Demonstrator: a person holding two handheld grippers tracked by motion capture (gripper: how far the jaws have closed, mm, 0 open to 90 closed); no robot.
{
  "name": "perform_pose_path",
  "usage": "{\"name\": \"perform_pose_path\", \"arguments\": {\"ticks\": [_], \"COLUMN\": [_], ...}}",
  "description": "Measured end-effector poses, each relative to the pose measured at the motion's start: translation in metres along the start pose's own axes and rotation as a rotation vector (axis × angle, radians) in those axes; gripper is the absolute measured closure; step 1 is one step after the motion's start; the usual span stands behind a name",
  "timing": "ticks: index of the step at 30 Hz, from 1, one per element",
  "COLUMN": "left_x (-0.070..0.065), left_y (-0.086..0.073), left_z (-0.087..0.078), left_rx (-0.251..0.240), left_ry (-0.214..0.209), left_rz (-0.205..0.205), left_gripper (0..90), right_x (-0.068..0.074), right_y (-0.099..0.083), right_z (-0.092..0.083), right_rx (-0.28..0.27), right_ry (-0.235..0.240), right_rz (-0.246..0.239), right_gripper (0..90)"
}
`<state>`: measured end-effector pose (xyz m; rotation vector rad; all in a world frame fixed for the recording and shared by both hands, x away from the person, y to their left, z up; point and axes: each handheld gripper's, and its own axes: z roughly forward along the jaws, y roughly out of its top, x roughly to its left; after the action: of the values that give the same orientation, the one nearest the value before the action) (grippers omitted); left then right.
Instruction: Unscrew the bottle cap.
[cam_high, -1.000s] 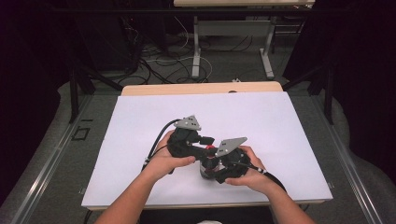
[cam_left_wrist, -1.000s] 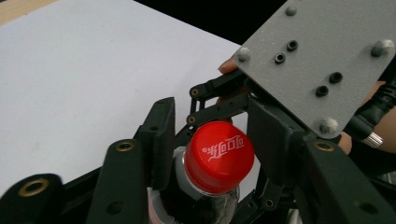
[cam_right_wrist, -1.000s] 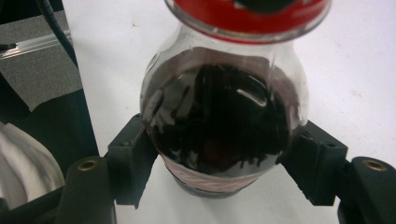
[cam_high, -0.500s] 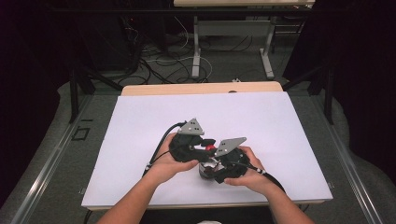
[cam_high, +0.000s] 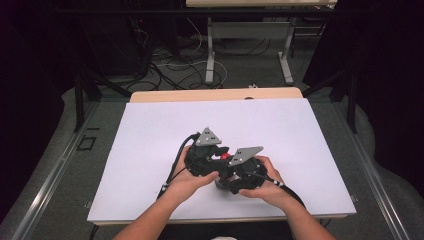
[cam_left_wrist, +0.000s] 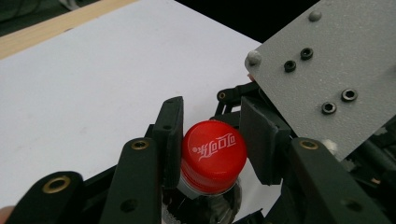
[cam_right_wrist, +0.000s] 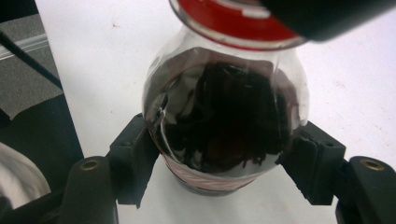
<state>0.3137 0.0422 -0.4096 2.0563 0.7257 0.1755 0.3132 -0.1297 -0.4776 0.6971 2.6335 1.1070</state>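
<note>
High view first, reading from my left: my left tongs (cam_high: 220, 162) and right tongs (cam_high: 227, 175) sit close together near the front edge of the white table (cam_high: 150, 135), with a small bottle (cam_high: 220, 181) between my hands. Left gripper view shows the left tongs have just been closing and now pinch the red cap (cam_left_wrist: 214, 156), one pad (cam_left_wrist: 172, 135) flat against its side, the other touching the far side. Right gripper view has the right tongs clamped on the bottle's dark, round body (cam_right_wrist: 224, 116), both pads pressing its flanks. As I judge it, both grips are set and the cap is on the neck; the twisting off is what remains.
</note>
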Motion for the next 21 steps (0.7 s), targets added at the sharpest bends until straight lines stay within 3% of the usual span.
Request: {"name": "perform_pose_path", "arguments": {"ticks": [2,6,9,10,11,13,18,19,20,21], "left_x": [0.007,0.018,0.024,0.025,0.025,0.022,0.010,0.003,0.003,-0.001], "left_y": [0.000,-0.003,-0.005,-0.006,-0.006,-0.007,-0.009,-0.012,-0.012,-0.014], "left_z": [-0.002,-0.010,-0.014,-0.013,-0.014,-0.015,-0.014,-0.011,-0.011,-0.011], "left_rx": [0.015,0.014,0.030,0.027,0.033,0.024,-0.003,-0.037,-0.037,-0.037], "left_ry": [-0.055,-0.139,-0.205,-0.202,-0.222,-0.192,-0.079,-0.007,-0.007,0.022], "left_rz": [0.000,0.024,0.058,0.068,0.069,0.096,0.036,0.012,0.012,0.007], "left_gripper": [52.3,48.9,51.7,53.8,59.8,60.2,61.0,61.1,61.2,61.2], "right_x": [0.001,0.002,0.004,0.005,0.006,0.006,0.005,0.005,0.005,0.006], "right_y": [0.000,0.001,0.001,0.001,0.002,0.002,0.002,0.003,0.003,0.002], "right_z": [0.000,-0.001,0.000,0.001,0.002,0.002,0.002,0.002,0.002,0.003], "right_rx": [-0.005,-0.002,-0.002,-0.010,-0.007,-0.003,-0.001,0.010,0.010,0.020], "right_ry": [0.012,0.046,0.062,0.055,0.061,0.059,0.039,0.017,0.017,-0.009], "right_rz": [-0.007,-0.014,-0.026,-0.032,-0.026,-0.028,-0.010,-0.001,-0.001,0.005], "right_gripper": [31.9,31.9,31.9,31.9,31.9,31.9,31.9,31.9,31.9,31.9]}}
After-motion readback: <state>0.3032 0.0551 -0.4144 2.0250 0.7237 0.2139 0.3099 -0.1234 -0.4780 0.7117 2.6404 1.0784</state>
